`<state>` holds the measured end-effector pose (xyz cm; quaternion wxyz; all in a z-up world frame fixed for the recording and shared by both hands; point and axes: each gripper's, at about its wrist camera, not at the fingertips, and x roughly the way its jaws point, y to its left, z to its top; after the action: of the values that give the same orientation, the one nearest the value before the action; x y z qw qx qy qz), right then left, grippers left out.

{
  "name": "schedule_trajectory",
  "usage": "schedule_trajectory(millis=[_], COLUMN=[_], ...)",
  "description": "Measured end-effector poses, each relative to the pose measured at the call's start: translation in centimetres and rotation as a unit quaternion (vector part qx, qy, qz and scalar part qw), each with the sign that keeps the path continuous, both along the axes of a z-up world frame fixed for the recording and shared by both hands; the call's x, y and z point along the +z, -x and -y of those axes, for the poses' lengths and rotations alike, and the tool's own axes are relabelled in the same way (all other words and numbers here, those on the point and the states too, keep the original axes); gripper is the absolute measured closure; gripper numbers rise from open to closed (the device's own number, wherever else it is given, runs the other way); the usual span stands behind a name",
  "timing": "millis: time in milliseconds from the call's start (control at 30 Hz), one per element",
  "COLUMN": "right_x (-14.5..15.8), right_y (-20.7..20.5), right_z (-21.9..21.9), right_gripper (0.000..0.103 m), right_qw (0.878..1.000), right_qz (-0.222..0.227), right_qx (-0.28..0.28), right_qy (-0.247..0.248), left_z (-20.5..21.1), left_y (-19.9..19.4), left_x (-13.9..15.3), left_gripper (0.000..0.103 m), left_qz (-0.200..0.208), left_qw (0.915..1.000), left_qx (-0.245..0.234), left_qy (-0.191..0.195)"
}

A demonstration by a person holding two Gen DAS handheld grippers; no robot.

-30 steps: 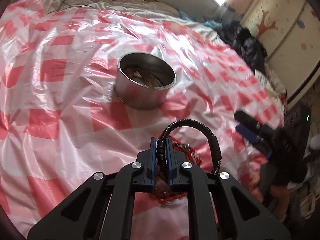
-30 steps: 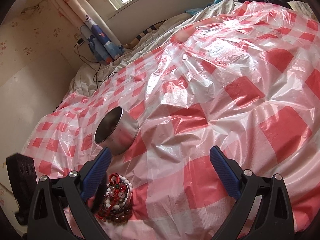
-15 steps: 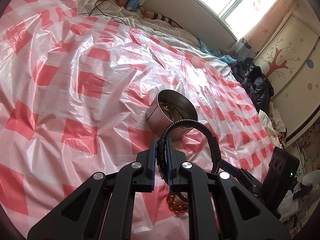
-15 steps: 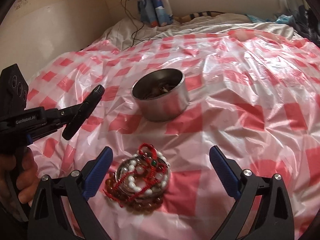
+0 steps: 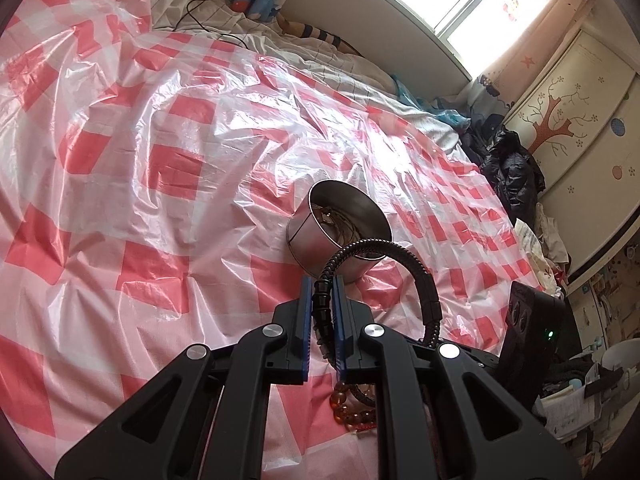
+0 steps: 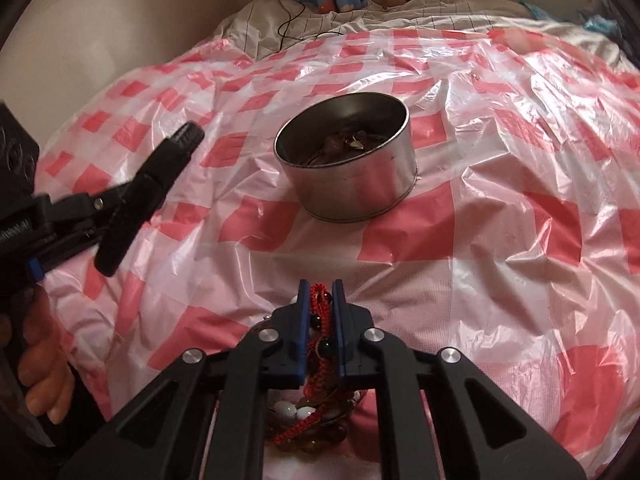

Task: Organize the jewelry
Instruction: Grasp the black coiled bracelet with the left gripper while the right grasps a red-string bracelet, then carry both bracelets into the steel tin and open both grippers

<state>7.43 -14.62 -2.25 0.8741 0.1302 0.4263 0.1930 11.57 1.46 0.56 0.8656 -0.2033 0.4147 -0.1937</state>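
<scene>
- Left gripper [image 5: 321, 298]: jaws narrow, clamped on a black braided bracelet [image 5: 416, 268] that arches up and right from the blue pads, in front of the tin.
- Seen also at left in the right wrist view, raised above the sheet, gripped by a hand [image 6: 38, 364].
- Centre, far: round metal tin [image 6: 348, 160] upright on the red-and-white checked plastic sheet [image 6: 500, 184]; brownish jewelry pieces inside, details unclear.
- Centre, near: right gripper [image 6: 320, 300], jaws just closed to a narrow gap, pinching a red cord bracelet [image 6: 318, 296] with dark beads.
- Beneath it: jewelry pile [image 6: 308, 420] on the sheet, with white beads, amber-brown beads, red cord.
</scene>
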Motion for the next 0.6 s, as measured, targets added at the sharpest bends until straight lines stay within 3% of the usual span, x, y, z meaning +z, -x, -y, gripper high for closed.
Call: schedule_trajectory(millis=[100, 233, 367, 600], right_x=[0.3, 1.3, 1.4, 3.7], right_y=[0.2, 0.9, 0.8, 0.3], right_z=[2.5, 4.7, 5.7, 7.0], right_gripper=[0.092, 0.092, 0.092, 0.092], right_qw=[0.995, 0.979, 0.968, 0.96], right_qz=[-0.002, 0.023, 0.022, 0.05], right_qx=[-0.015, -0.018, -0.022, -0.026], right_qy=[-0.098, -0.203, -0.249, -0.273], left_z=[0.0, -0.2, -0.3, 1.2], left_y=[0.0, -0.1, -0.1, -1.1], left_x=[0.0, -0.1, -0.1, 0.8], left_gripper=[0.094, 0.094, 0.094, 0.094], left_qz=[0.002, 0.002, 0.003, 0.027], left_qw=[1.0, 1.0, 1.0, 0.999], left_qx=[0.002, 0.002, 0.005, 0.001], left_qy=[0.001, 0.001, -0.002, -0.035])
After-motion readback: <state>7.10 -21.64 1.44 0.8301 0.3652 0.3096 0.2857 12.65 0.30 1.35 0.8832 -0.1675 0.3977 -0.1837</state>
